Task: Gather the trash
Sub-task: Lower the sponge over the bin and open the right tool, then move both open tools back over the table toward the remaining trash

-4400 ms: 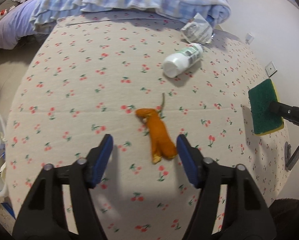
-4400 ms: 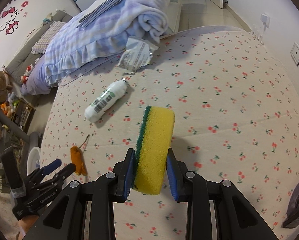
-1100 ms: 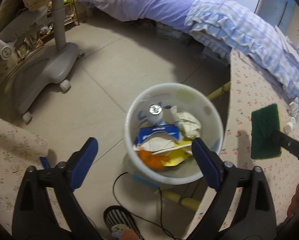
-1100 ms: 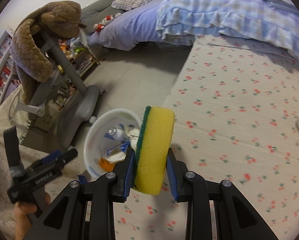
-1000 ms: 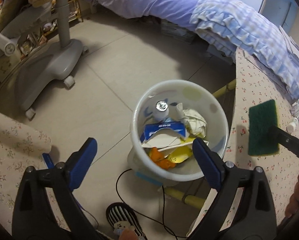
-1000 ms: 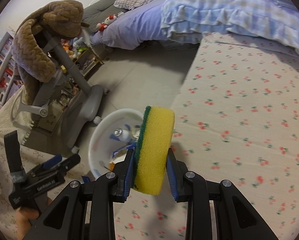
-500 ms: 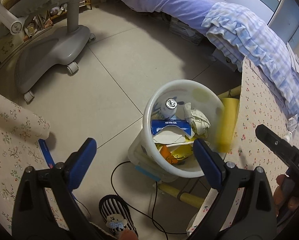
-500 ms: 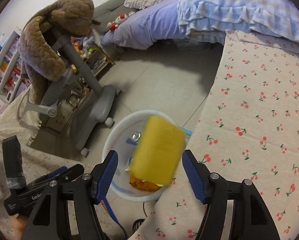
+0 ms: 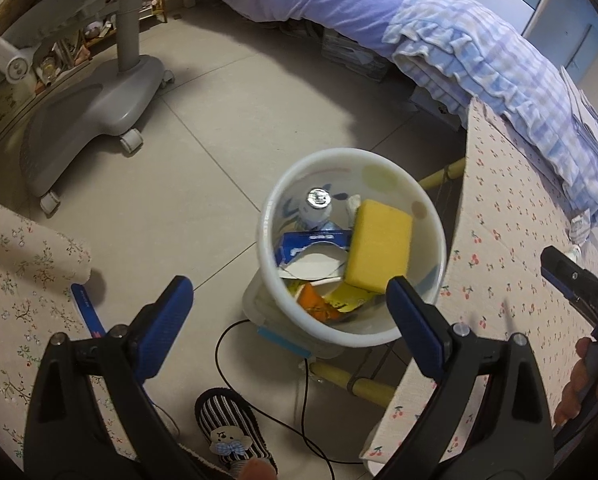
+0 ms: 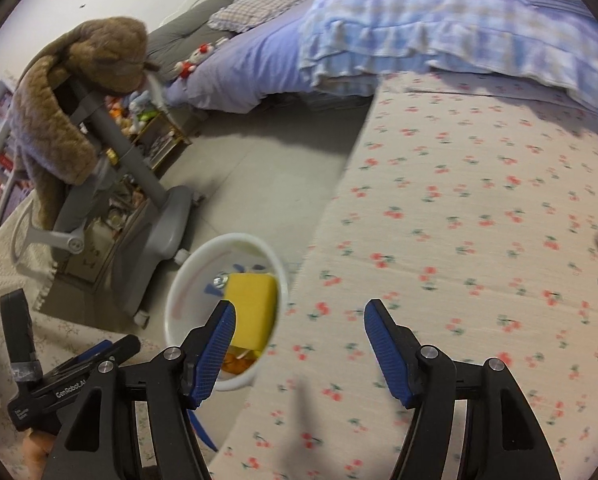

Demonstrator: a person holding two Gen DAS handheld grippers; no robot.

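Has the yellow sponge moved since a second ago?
Yes. The yellow sponge has left the right tool, whose jaws now stand open, and dropped into the white bin beside the cherry-print table.

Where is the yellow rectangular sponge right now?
In the left wrist view the yellow rectangular sponge lies inside the round white plastic bin on the floor, on its right side atop the paper trash, beside the cherry-print covered table.

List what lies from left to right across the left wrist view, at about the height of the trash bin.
Floral cloth → bare floor tiles → white trash bin holding the yellow sponge → cherry-print table cover → the right claw's black tip.
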